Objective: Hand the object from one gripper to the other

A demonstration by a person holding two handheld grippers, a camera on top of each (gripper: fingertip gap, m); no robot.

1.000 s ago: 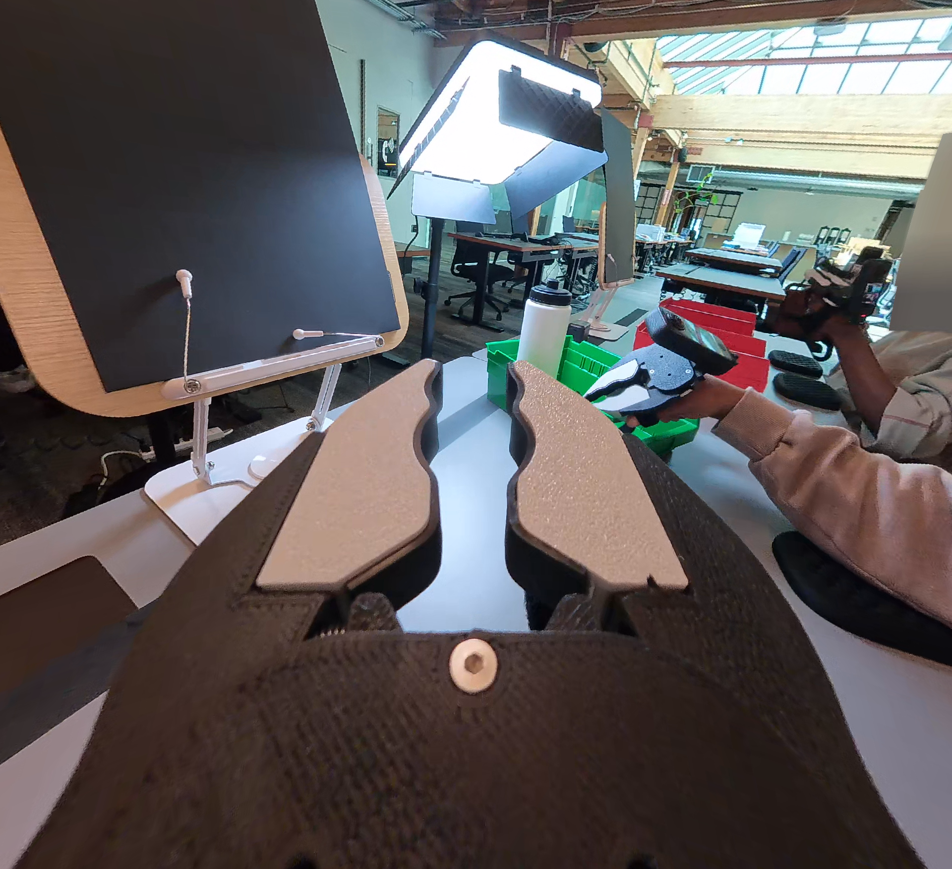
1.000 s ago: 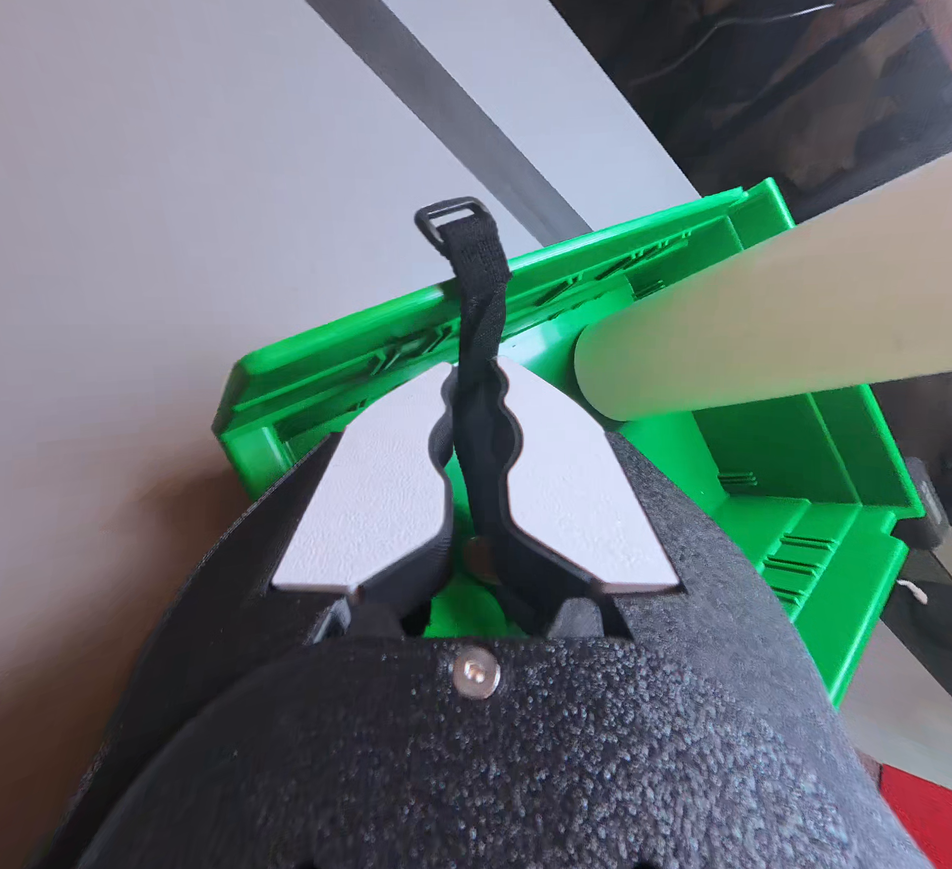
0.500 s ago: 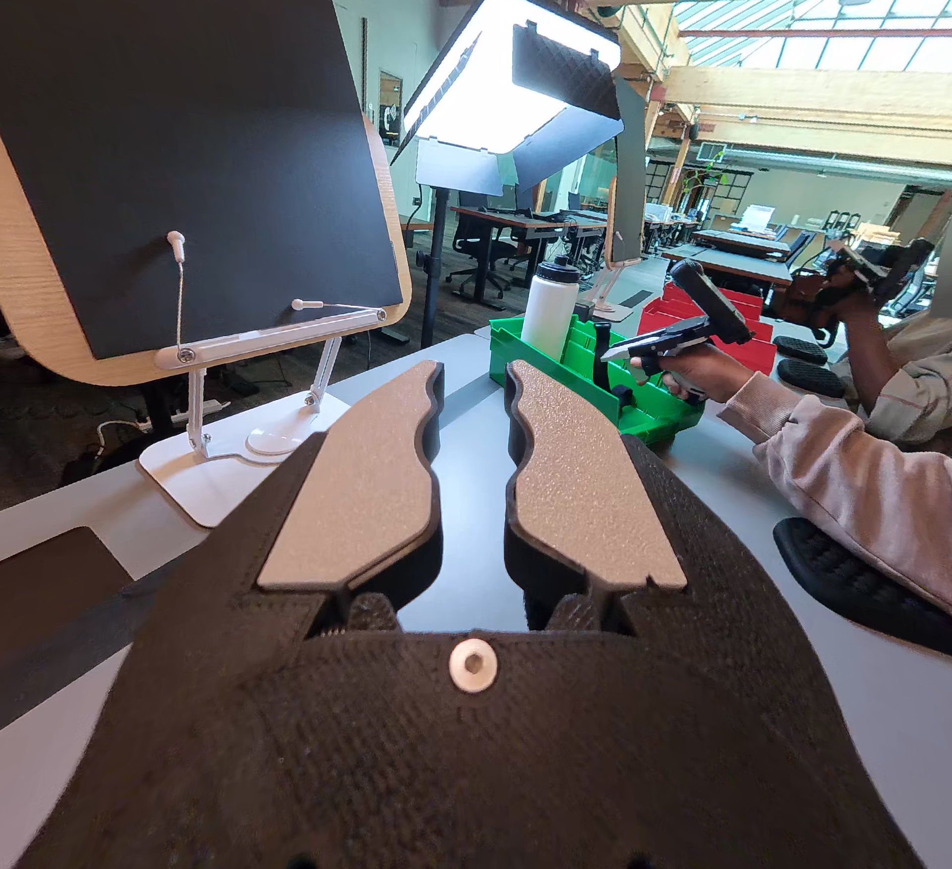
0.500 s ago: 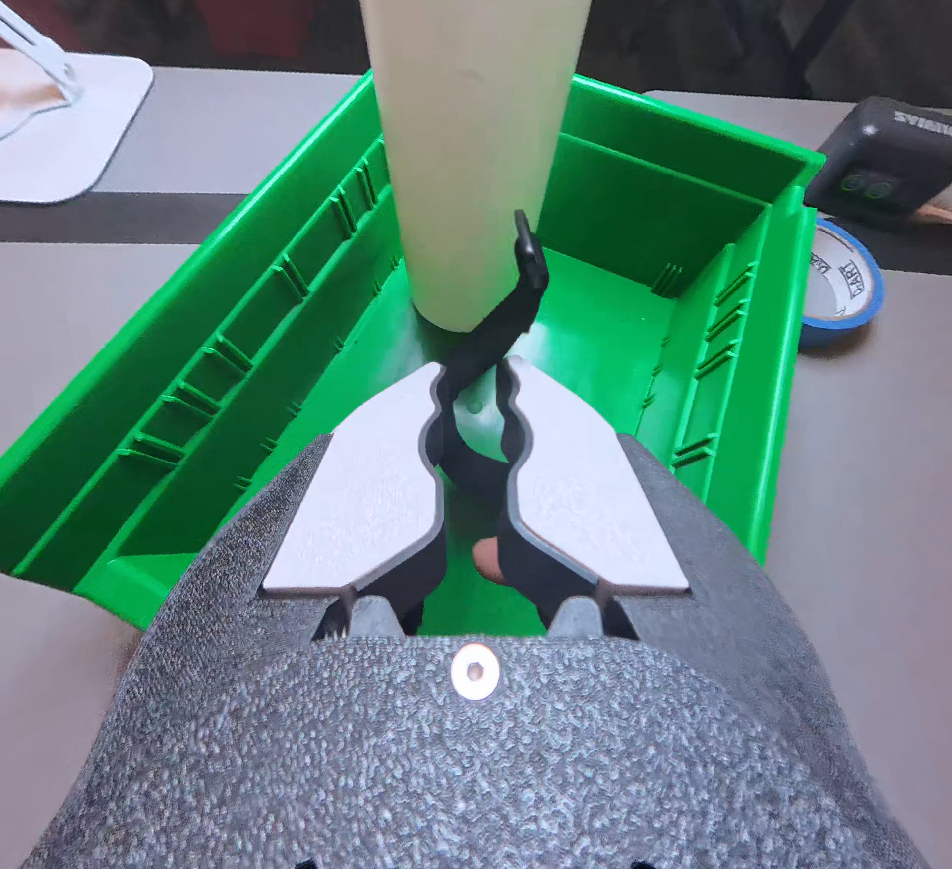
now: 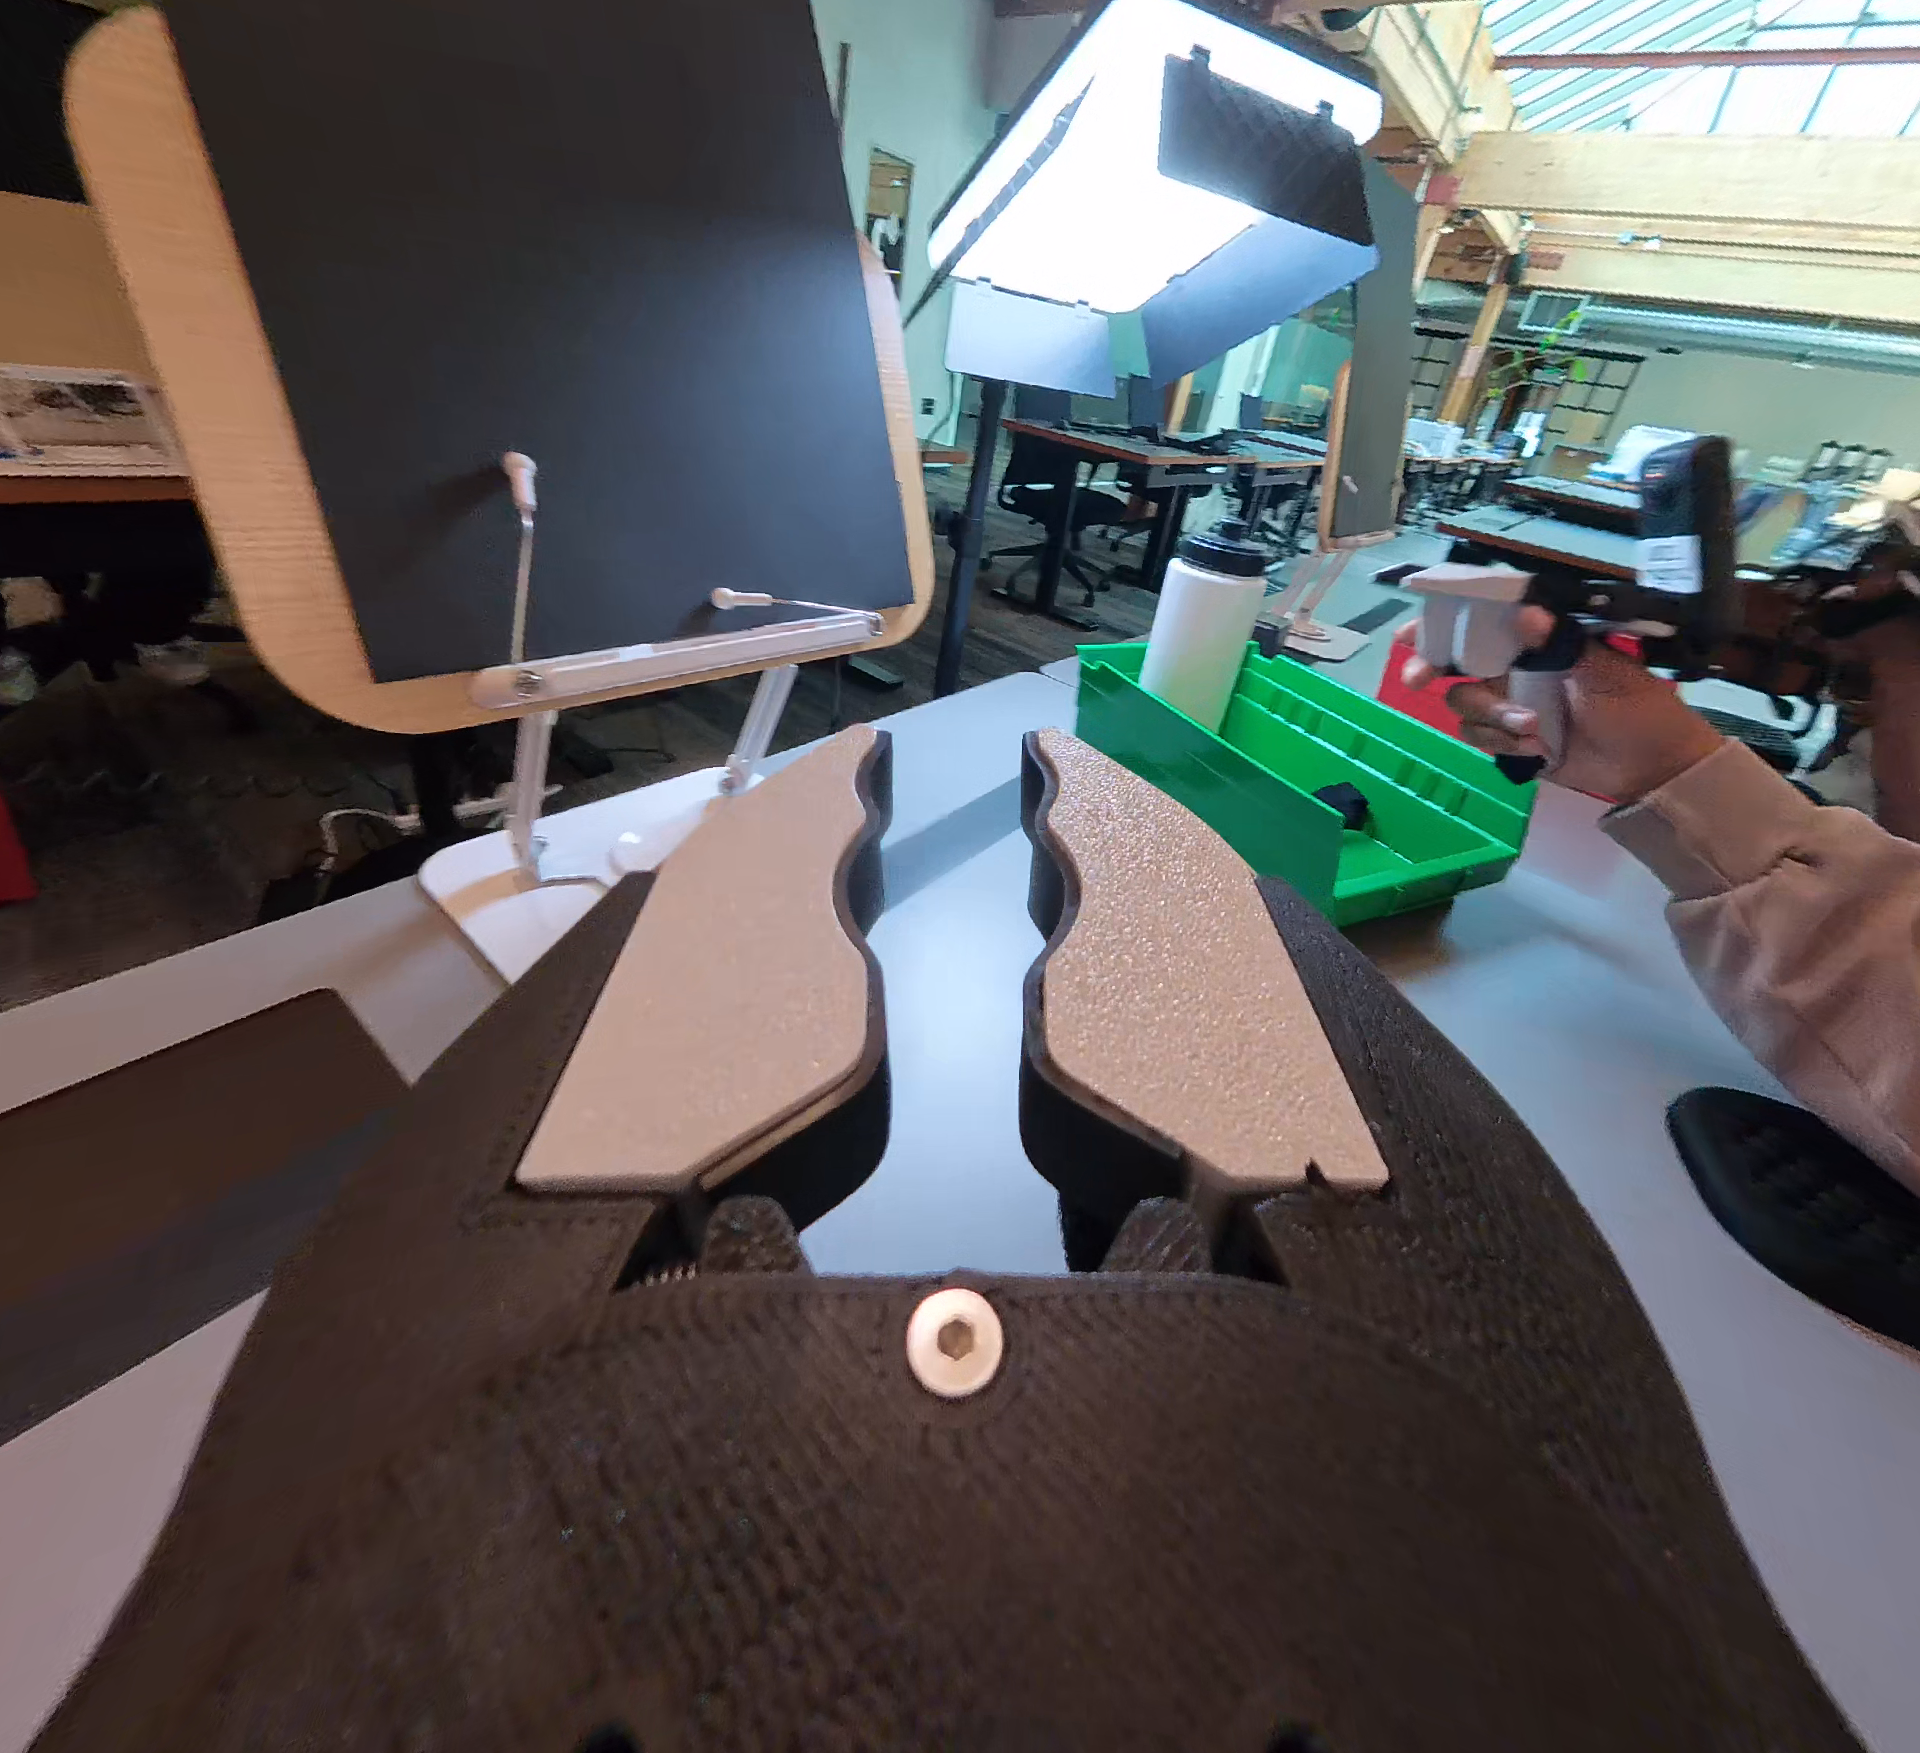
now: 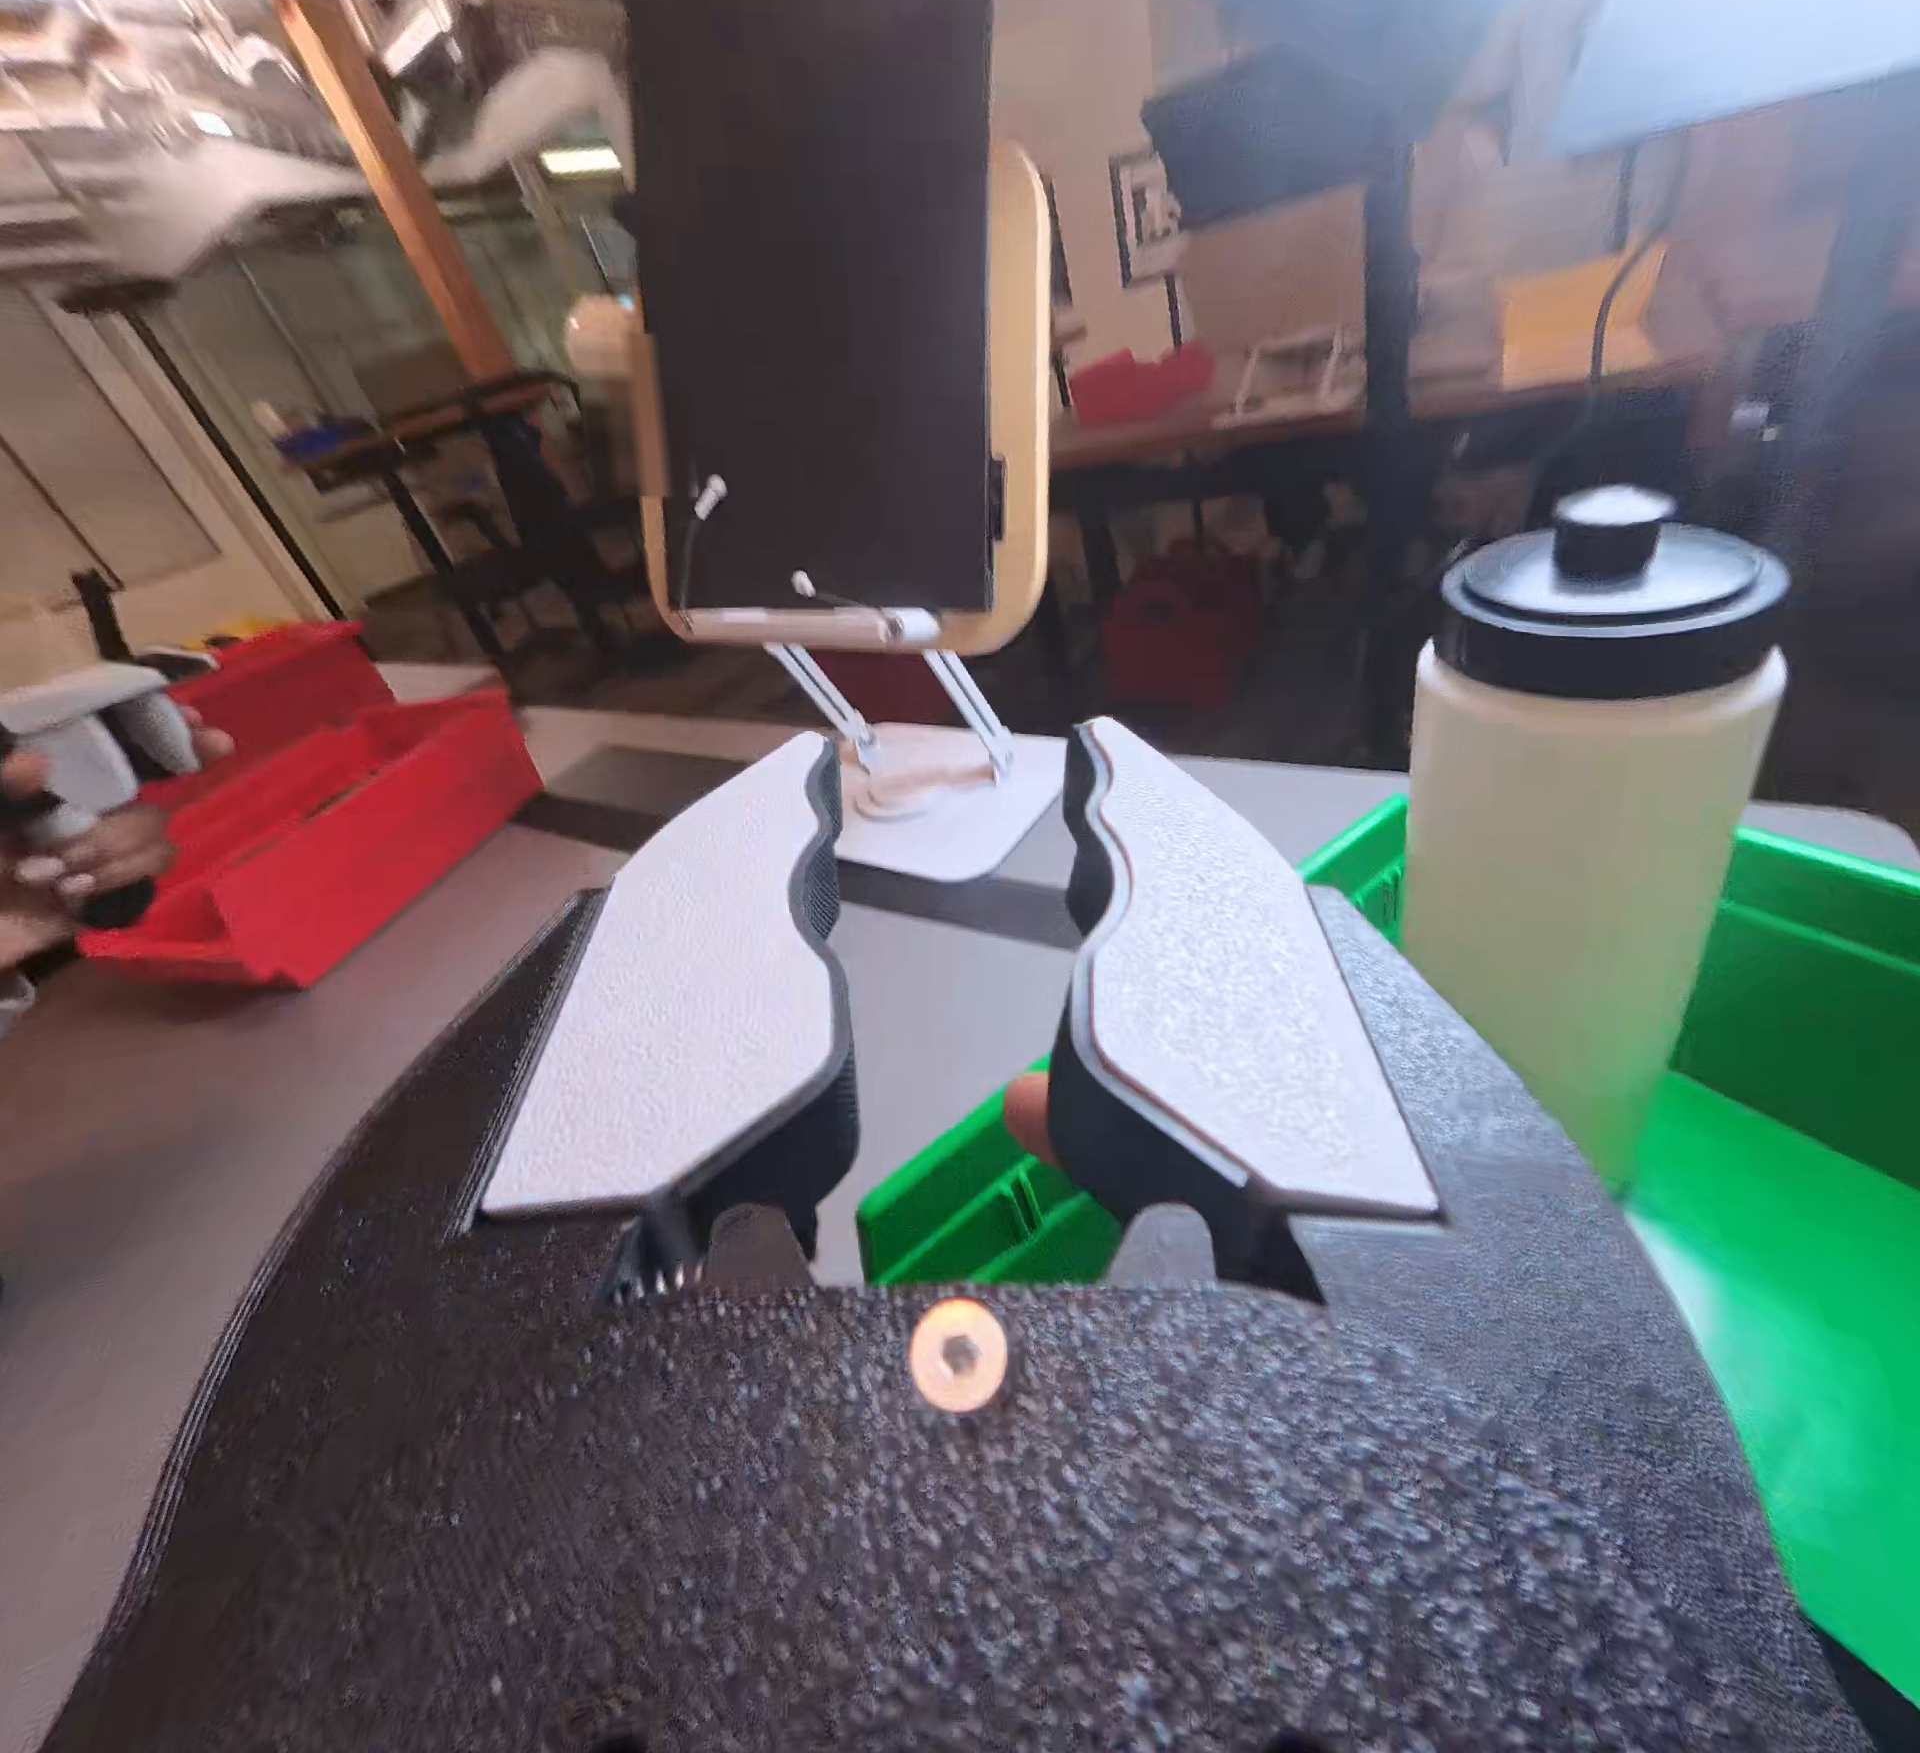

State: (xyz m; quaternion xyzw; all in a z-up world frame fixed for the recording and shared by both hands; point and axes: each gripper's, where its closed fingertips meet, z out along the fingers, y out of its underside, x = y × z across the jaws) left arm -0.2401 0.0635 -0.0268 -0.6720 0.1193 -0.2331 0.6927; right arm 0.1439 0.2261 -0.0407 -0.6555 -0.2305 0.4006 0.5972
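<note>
Black fabric strap lies on the floor of the green plastic bin on the worktop, held by neither tool. Left hand-held gripper and right hand-held gripper both gape empty. Judged from this, the step in hand is picking up; next, one must descend and clamp it.

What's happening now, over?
Left gripper open, empty. Right gripper open, empty. Black strap lying in green bin. White bottle stands nearby.
</note>
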